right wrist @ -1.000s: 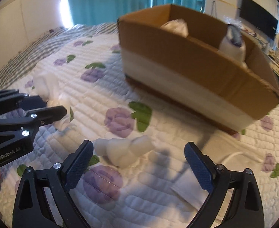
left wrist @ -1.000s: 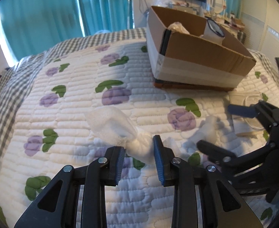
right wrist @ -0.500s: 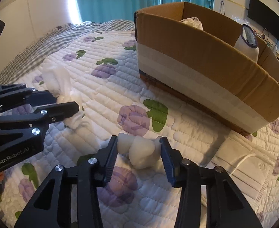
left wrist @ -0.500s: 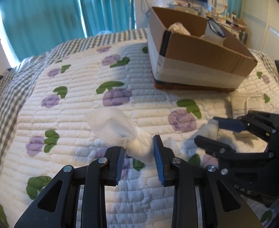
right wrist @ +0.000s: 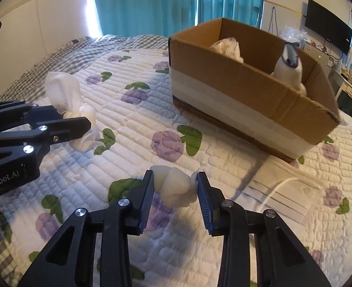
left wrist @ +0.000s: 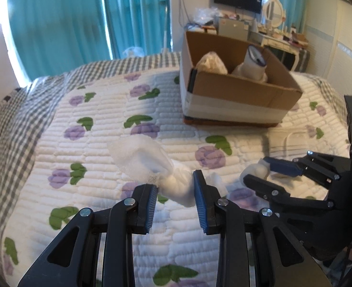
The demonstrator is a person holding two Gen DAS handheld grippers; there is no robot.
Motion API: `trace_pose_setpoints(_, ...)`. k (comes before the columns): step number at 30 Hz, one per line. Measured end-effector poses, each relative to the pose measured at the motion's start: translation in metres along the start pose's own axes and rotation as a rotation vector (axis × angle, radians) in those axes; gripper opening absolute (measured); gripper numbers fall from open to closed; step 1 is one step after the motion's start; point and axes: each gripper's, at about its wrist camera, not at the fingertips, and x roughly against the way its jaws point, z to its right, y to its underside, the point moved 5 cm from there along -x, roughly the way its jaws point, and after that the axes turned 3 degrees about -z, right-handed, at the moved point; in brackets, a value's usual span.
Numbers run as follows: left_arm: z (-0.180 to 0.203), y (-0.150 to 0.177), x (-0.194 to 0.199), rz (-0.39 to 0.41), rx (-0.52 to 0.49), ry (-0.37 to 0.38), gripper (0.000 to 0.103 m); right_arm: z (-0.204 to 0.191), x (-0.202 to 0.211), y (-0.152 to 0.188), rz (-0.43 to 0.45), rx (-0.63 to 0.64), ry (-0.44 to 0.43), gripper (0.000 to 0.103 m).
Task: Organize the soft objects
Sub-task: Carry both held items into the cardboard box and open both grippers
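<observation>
My left claw (left wrist: 174, 197) pinches a knotted white gauzy bundle (left wrist: 152, 165); my right claw (right wrist: 174, 187) squeezes a lumpy, smooth foam wad (right wrist: 174, 187) above the quilted bed (right wrist: 128, 148).

Your left gripper (left wrist: 174, 202) and right gripper (right wrist: 174, 196) are built alike: glossy black linkage arms with triangular cut-outs behind the fingers, round silver screw heads at each pivot, and ribbed blue pads (right wrist: 145, 199) lining the inner faces. From the right wrist camera, your left gripper's side carries white lettering ending "nRobot.AI" (right wrist: 1, 183).
</observation>
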Motion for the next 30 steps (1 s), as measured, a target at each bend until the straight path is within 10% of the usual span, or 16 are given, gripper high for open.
trace_pose_setpoints(19,0.057,-0.057,0.086,0.165,-0.059,0.095,0.029,0.048,0.142,-0.037,0.238,-0.041,0.107,0.034)
trace_pose_setpoints(30,0.071,-0.144,0.042,0.18,-0.087,0.146,0.029,0.121,0.15,-0.117,0.308,-0.05,0.176,0.035)
